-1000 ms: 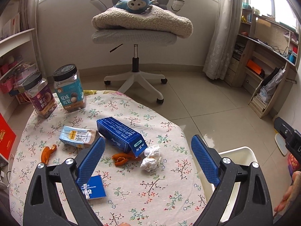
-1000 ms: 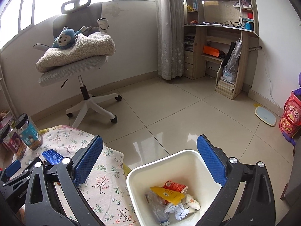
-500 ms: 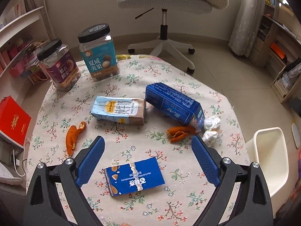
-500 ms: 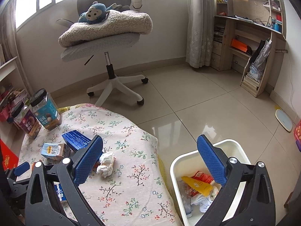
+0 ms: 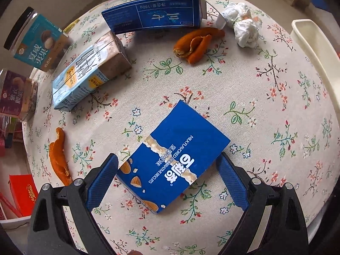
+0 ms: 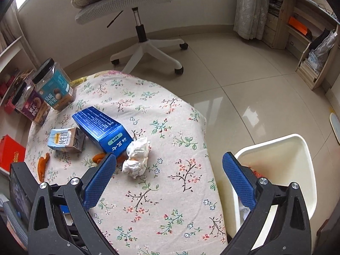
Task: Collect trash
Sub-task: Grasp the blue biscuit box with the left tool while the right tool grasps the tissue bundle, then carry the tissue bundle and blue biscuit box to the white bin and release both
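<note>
Left gripper (image 5: 167, 182) spread wide over the floral tablecloth (image 5: 265, 110), its blue fingers (image 5: 102, 182) flanking the near end of a flat blue biscuit box (image 5: 173, 159) that lies tilted between them; a narrow gap shows on each side, so nothing is clamped. Beyond the box, a milk carton (image 5: 87, 74) on its side at upper left; a long blue carton (image 5: 153, 13) lying behind it; orange peel (image 5: 195, 44) just in front of that carton; crumpled white tissue (image 5: 242, 26) beside the peel; a second strip of peel (image 5: 57, 155) near the left table edge; two lidded snack jars (image 5: 36, 42) at the far left rim; rim of the white bin (image 5: 312, 48) past the right edge of the table. Right gripper (image 6: 170, 182) likewise spread wide and empty, hovering above the table's right side; its left finger (image 6: 99, 180) close to the tissue (image 6: 137, 157); its right finger over the white bin (image 6: 282, 161), which stands on the floor against the table and holds some trash, partly hidden; office chair (image 6: 146, 42) on the tiles behind.
</note>
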Demonstrator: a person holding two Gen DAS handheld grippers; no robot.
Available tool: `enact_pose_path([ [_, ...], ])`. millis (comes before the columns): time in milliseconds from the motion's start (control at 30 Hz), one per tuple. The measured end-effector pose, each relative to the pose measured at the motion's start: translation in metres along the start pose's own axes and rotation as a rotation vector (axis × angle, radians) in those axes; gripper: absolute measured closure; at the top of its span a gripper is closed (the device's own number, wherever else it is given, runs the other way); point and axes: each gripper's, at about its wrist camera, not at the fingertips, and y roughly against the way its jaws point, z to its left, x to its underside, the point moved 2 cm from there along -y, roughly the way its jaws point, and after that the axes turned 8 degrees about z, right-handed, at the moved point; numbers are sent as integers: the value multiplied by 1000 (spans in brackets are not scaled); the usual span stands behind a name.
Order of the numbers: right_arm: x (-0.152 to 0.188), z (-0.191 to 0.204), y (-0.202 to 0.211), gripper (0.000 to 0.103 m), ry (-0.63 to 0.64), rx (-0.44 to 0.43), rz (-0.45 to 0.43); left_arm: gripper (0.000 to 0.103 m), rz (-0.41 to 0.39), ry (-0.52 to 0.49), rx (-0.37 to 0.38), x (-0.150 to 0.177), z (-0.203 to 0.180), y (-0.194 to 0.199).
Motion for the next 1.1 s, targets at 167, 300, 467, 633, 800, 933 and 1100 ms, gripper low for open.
enact_pose_path([
  [167,-1,13,-36,7,6,-8,87,31,-20,-16,98,6,3,1],
  [300,0,25,-58,7,29,-10,128,43,-36,16,129,18,12,6],
  [467,0,35,-77,18,27,-35,165,45,-93,145,162,41,40,16],
  [633,-1,41,-89,39,7,-53,193,45,-176,282,166,63,67,35],
  [800,0,58,-80,73,30,-97,175,45,-258,415,172,65,83,59],
  [933,2,73,-52,74,78,-123,99,45,-343,536,180,71,100,82],
  [1100,4,88,-2,74,125,-182,-29,45,-450,666,136,71,119,101],
])
